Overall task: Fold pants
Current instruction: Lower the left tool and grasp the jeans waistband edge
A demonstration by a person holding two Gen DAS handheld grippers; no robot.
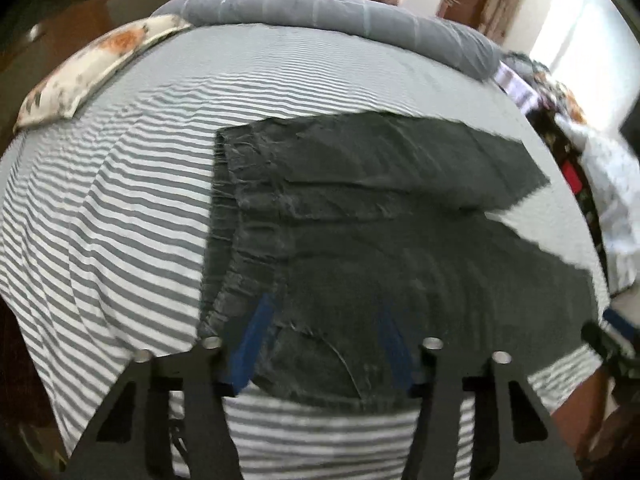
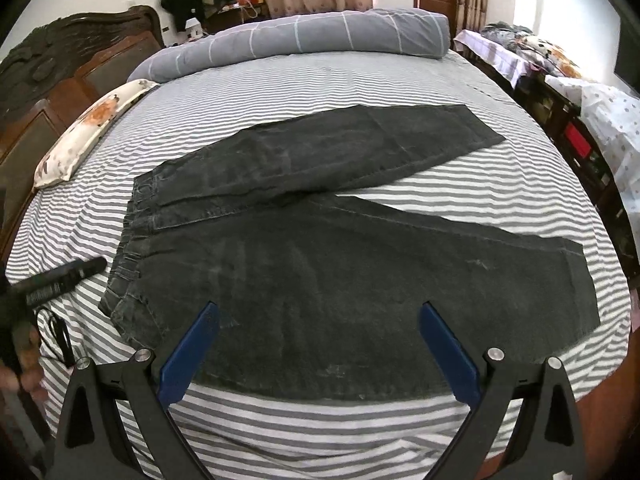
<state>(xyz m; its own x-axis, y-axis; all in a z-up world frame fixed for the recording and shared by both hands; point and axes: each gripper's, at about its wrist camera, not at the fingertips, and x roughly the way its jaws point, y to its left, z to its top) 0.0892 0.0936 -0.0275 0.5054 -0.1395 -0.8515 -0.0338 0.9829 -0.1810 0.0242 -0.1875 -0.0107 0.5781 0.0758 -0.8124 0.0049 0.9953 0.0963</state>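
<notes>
Dark grey jeans lie flat on the striped bed, waistband to the left, the two legs spread apart to the right. My right gripper is open and empty, hovering over the near leg by the bed's front edge. My left gripper is open and empty, over the waist end of the jeans; this view is blurred. The left gripper's body shows in the right wrist view left of the waistband. The right gripper's edge shows at far right in the left wrist view.
A rolled grey duvet lies across the far end of the bed. A floral pillow sits at the left by the wooden headboard. Cluttered tables stand along the right side.
</notes>
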